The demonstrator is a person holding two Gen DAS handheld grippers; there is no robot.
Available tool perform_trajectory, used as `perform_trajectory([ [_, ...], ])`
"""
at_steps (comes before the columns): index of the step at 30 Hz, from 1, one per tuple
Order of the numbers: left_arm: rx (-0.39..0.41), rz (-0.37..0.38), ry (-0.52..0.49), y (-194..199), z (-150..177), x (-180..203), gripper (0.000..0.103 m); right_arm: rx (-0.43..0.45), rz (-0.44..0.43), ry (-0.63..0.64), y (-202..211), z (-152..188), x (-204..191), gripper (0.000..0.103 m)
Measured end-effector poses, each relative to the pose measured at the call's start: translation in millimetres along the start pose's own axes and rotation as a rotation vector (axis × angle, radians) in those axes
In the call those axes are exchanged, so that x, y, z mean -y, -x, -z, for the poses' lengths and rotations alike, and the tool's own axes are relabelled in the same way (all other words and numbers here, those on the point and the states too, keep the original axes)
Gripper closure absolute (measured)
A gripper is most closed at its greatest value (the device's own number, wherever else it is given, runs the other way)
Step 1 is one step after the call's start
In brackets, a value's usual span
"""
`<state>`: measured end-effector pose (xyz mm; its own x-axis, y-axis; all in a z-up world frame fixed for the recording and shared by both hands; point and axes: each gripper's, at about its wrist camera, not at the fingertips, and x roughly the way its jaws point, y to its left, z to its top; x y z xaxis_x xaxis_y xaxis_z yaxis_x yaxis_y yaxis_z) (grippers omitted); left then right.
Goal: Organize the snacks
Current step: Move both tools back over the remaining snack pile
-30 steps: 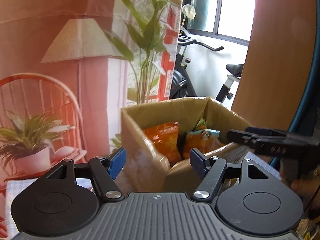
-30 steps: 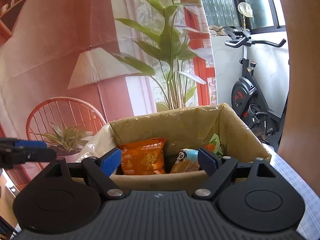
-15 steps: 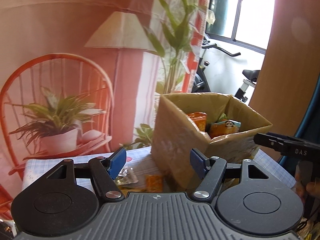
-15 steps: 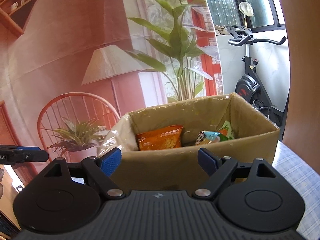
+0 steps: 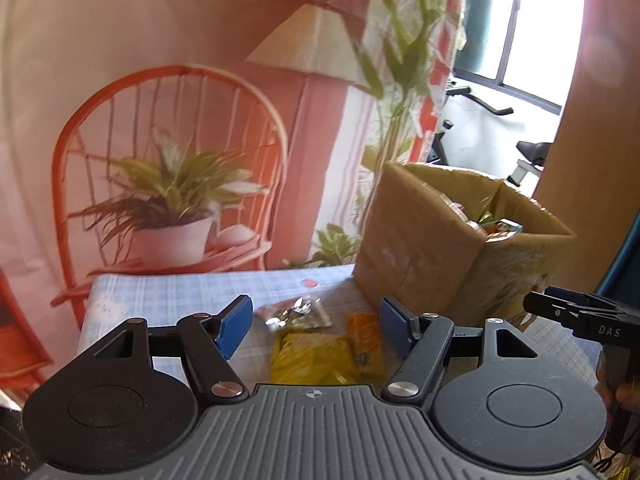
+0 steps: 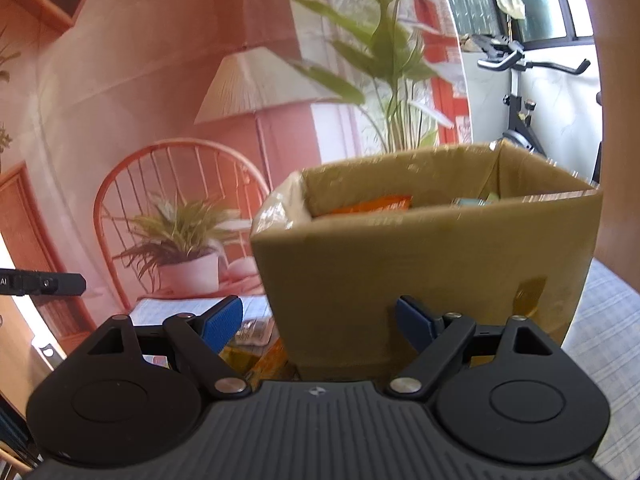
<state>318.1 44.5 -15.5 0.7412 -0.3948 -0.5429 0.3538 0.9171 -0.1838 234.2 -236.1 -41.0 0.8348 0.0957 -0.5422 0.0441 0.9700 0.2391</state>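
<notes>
Hovering over the checked tablecloth (image 5: 168,296), my left gripper (image 5: 314,322) spreads its jaws wide on nothing, above a yellow packet (image 5: 310,358), an orange packet (image 5: 365,338) and a silver packet (image 5: 296,312). My right gripper (image 6: 318,322), jaws equally wide and empty, faces the cardboard box (image 6: 424,264) blocking its view; packets inside show only orange and blue edges, blurred, their printing unreadable
</notes>
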Motion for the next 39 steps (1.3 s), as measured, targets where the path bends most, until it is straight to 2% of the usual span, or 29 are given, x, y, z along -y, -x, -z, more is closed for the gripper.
perform_trajectory([
  [15,-0.089,-0.099,0.071,-11,33,-50,0.029,-0.134,-0.012,-0.051,-29,56,3,0.017],
  [24,-0.162,-0.075,0.085,-36,57,-60,0.026,-0.178,-0.032,-0.029,-47,64,-9,0.017],
  [31,-0.171,-0.014,0.076,-62,50,-44,0.024,-0.200,-0.030,-0.027,-59,67,-12,0.017],
  [35,-0.180,-0.002,0.061,-74,50,-31,0.024,-0.206,-0.025,-0.037,-61,68,-8,0.017],
  [39,-0.194,-0.011,0.060,-73,54,-34,0.024,-0.211,-0.031,-0.039,-65,67,-8,0.017],
])
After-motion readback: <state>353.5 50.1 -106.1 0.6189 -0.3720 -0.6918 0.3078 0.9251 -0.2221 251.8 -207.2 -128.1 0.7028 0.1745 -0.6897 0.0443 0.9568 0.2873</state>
